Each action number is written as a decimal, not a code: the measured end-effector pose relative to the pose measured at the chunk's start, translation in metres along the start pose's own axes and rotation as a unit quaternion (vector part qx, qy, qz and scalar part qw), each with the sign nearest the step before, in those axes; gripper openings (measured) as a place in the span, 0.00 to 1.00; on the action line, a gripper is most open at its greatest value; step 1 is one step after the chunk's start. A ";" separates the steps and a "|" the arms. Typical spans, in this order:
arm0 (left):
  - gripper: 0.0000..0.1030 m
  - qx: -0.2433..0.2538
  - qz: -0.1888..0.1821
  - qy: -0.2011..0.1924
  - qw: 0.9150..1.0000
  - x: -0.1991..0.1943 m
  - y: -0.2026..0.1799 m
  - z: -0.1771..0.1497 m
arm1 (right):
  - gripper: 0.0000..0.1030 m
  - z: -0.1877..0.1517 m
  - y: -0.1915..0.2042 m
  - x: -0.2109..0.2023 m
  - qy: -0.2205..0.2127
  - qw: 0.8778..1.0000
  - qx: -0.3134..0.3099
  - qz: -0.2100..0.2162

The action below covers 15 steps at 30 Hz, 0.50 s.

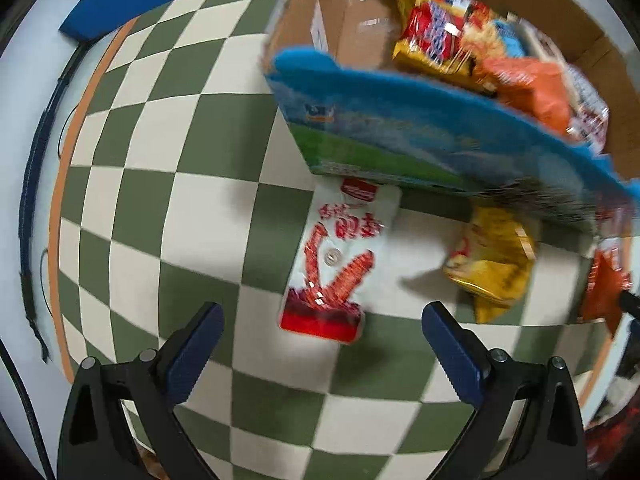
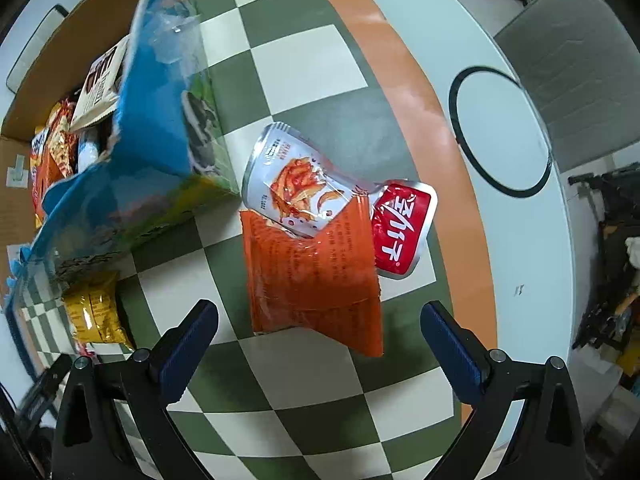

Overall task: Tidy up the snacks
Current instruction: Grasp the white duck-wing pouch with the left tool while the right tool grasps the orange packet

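snacks are lying loose: orange packet point(image 2: 314, 276) at 12 o'clock of the wide-open, empty right gripper point(image 2: 318, 340), overlapping a silver pouch point(image 2: 288, 176), risking lifting both; left gripper point(image 1: 322, 344) is gaping empty too.

checkered cloth point(image 2: 304, 392), white table point(image 2: 532, 264), grey chair point(image 2: 572, 64)

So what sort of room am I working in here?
Probably an office or lab corner, not a kitchen: a white round table under a checkered cloth, a grey chair, and a carton of snacks.
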<state>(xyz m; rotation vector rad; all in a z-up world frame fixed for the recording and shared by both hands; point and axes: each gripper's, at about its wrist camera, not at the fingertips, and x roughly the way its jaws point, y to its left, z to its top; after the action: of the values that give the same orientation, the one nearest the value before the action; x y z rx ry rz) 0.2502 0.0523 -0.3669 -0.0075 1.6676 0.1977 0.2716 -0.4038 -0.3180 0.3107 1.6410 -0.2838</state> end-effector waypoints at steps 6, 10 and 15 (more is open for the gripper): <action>0.98 0.031 0.018 0.034 0.999 0.036 -0.007 0.013 | 1.00 -0.007 0.018 0.004 0.003 1.000 -0.013 -0.009; 0.89 0.031 0.012 0.032 0.999 0.040 -0.007 0.018 | 1.00 -0.010 0.027 0.011 0.007 1.000 -0.020 -0.017; 0.57 0.036 -0.011 0.041 0.998 0.038 -0.009 0.019 | 1.00 -0.014 0.036 0.020 -0.002 0.998 -0.043 -0.040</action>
<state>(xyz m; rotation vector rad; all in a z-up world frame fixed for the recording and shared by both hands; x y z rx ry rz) 0.2661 0.0503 -0.4079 0.0213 1.7552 0.1222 0.2698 -0.3641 -0.3366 0.1798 1.6582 -0.2738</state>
